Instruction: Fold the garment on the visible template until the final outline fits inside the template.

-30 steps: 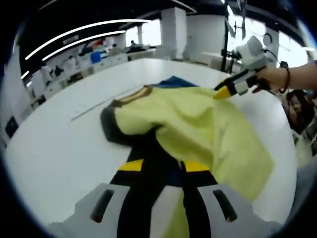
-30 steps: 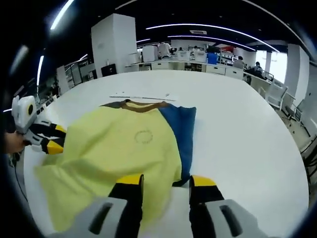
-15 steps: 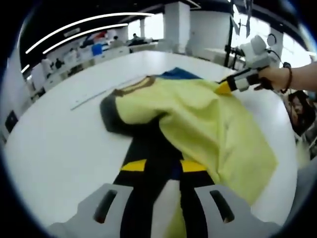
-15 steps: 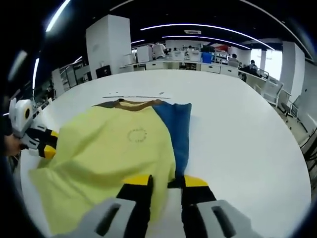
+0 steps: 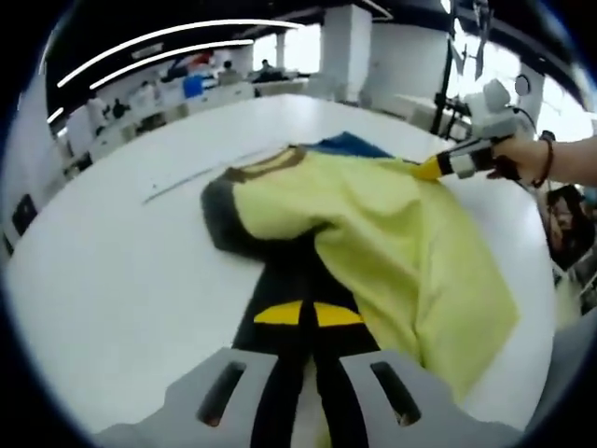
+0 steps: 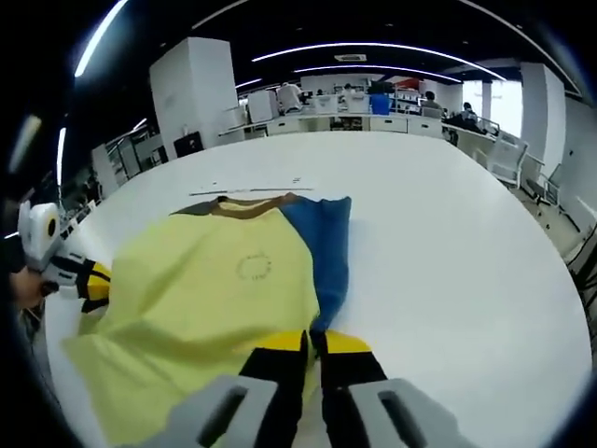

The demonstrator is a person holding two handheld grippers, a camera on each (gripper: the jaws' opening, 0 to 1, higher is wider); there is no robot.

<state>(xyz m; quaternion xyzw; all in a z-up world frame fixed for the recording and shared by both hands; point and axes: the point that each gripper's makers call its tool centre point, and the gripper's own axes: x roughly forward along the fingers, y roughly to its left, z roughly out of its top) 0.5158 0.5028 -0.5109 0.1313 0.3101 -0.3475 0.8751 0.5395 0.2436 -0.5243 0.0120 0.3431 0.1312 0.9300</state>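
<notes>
While the shirt [image 6: 224, 289] lies spread on the white table [image 6: 448, 252], yellow with a blue panel on its right, the left gripper [image 5: 308, 313] pinches its near hem, jaws nearly together; in the right gripper view, the right gripper [image 6: 312, 343] clamps the near edge beside the blue panel.

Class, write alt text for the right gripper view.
The right gripper, fingers nearly together, grips the near edge of a yellow garment with a blue panel, spread on a white table. The left gripper holds its left edge.
</notes>
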